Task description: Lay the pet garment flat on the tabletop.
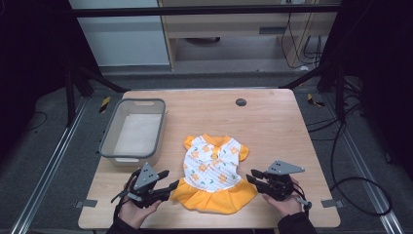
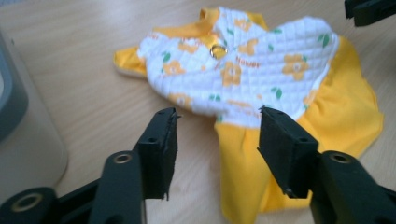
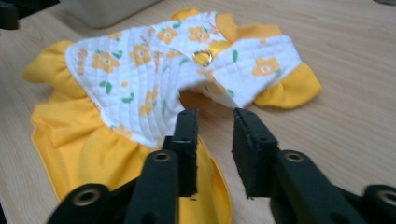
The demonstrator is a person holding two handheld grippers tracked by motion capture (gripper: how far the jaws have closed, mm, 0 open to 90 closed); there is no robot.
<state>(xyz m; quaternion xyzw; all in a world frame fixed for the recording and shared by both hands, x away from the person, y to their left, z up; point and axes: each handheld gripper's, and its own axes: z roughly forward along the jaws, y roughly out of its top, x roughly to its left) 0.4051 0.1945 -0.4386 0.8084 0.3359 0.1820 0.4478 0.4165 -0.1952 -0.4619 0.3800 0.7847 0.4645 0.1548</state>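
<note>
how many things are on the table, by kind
dress: 1
bin: 1
grippers, left and right, both open: 2
total: 4

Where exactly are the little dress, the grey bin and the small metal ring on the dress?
Dress [image 1: 212,168], high view: middle of its white flowered top.
Bin [image 1: 108,135], high view: its left grey rim.
Ring [image 3: 202,57], right gripper view: the ring itself, near the collar.
</note>
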